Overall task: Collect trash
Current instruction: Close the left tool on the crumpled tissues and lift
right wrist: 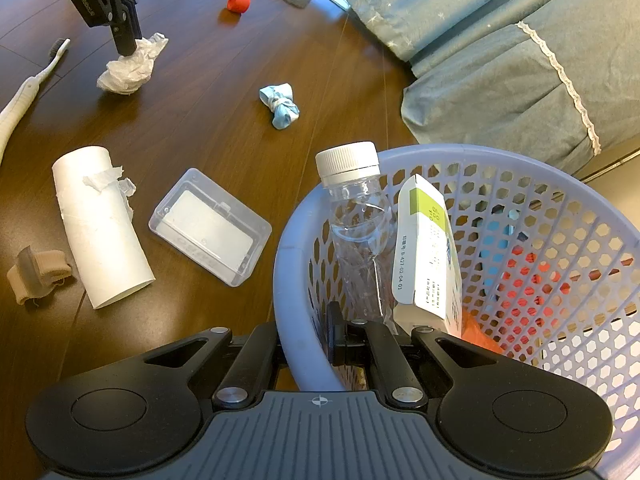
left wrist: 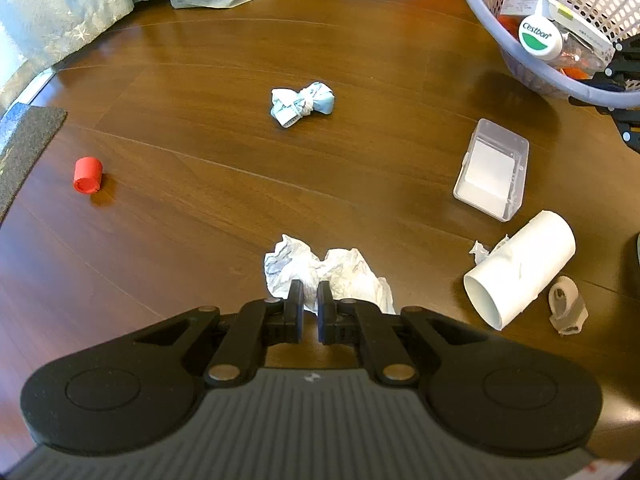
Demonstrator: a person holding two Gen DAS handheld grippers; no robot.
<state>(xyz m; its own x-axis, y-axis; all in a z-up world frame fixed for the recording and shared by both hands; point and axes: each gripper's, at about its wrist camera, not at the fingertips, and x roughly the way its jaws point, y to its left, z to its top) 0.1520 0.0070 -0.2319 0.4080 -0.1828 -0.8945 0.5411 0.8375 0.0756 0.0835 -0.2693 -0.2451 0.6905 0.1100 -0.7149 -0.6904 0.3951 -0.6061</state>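
My left gripper (left wrist: 310, 300) is shut on a crumpled white paper (left wrist: 332, 272) low over the wooden floor; the right wrist view shows the same gripper (right wrist: 127, 46) pinching the paper's (right wrist: 128, 70) top. My right gripper (right wrist: 308, 340) is shut on the near rim of a lavender mesh basket (right wrist: 288, 256), one finger inside, the other hidden outside. The basket holds a clear bottle (right wrist: 356, 216) and a white-green carton (right wrist: 428, 248). Loose on the floor lie a blue knotted wad (left wrist: 302, 104), a red roll (left wrist: 88, 175), a clear plastic box (left wrist: 492, 168) and a white tube (left wrist: 520, 268).
A beige strap (left wrist: 568, 306) lies beside the tube. A white toothbrush (right wrist: 24, 88) lies at the far left. Blue-grey bedding (right wrist: 500, 60) hangs down behind the basket, and a dark mat (left wrist: 24, 140) sits at the left edge.
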